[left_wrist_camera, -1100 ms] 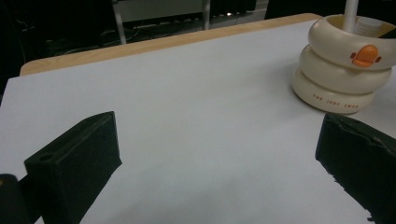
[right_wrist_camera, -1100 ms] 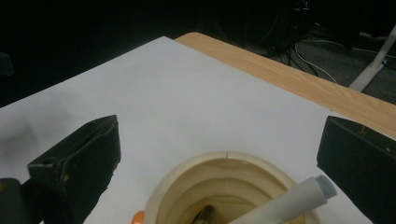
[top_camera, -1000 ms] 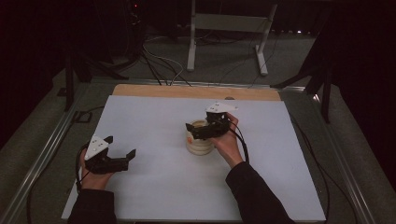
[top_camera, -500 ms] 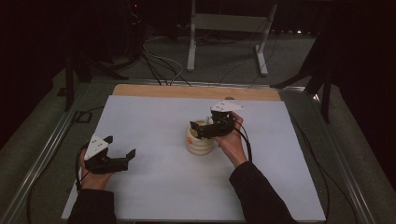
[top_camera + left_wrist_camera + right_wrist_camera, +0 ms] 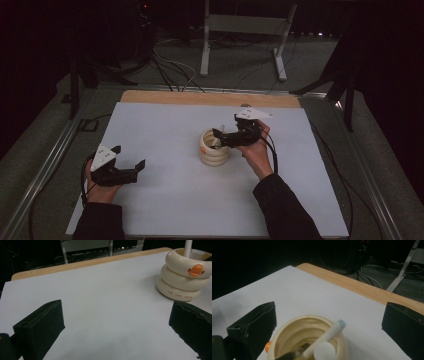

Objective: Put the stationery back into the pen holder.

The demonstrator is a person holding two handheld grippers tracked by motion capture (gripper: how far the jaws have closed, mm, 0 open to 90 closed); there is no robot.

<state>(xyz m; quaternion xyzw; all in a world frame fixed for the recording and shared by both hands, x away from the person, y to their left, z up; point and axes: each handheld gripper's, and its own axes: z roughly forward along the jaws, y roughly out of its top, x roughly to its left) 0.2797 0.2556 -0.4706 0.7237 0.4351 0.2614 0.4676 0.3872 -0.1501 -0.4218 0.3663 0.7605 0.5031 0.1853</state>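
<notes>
Black grippers (image 5: 131,166) with blocky black fingers (image 5: 40,326), grey triangular top plates, trailing black cables — dark sleeves.

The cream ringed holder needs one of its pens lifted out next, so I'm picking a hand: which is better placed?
Right. The right gripper hangs open directly above the holder, over the white pen. The left gripper, also open, sits at the near left of the table, well apart from it.

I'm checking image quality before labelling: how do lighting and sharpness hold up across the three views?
High view: dim, dark surroundings, the white table sheet evenly lit, no glare. Left gripper view: the cream ringed holder is sharp with a soft shadow at its base; near jaws slightly soft. Right gripper view: the white marker is a little blurred, background nearly black.
</notes>
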